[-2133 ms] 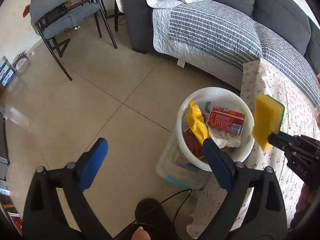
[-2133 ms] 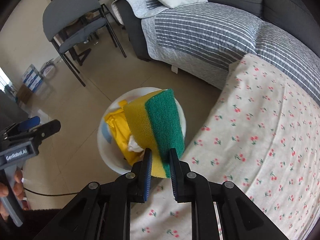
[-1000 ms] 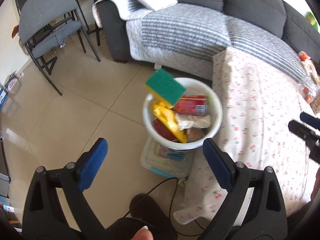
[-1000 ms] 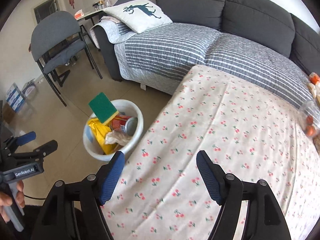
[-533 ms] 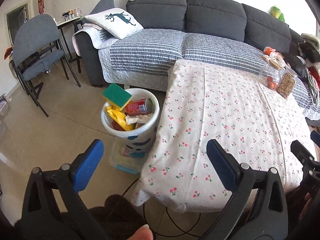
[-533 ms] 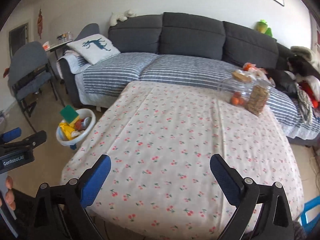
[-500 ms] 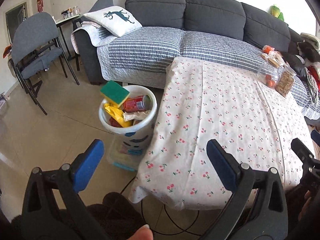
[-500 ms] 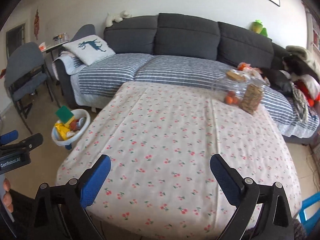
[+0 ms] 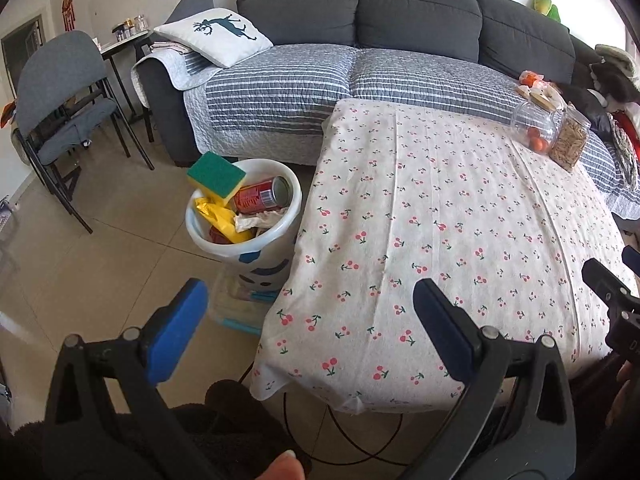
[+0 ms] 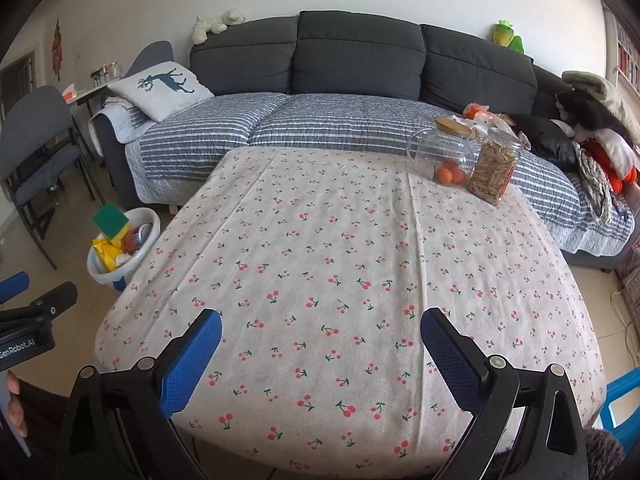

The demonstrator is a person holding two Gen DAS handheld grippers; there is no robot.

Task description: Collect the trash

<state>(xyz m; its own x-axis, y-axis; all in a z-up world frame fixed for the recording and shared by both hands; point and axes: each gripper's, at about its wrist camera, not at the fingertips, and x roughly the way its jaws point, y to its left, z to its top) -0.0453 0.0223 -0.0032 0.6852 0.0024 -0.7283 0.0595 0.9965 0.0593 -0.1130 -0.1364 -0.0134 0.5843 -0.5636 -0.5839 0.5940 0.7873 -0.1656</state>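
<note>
A white trash bin stands on the floor left of the table; it also shows in the right wrist view. In it lie a green and yellow sponge, a red can, a yellow wrapper and crumpled paper. My left gripper is open and empty, held low near the table's front left corner. My right gripper is open and empty over the table's front edge.
The table has a cherry-print cloth, with two glass jars at its far right. A grey sofa runs behind it. A grey chair stands at the left. A clear box lies under the bin.
The right gripper let go of the sponge, which now rests on top of the bin. Both grippers have pulled back and away from the bin, jaws wide open.
</note>
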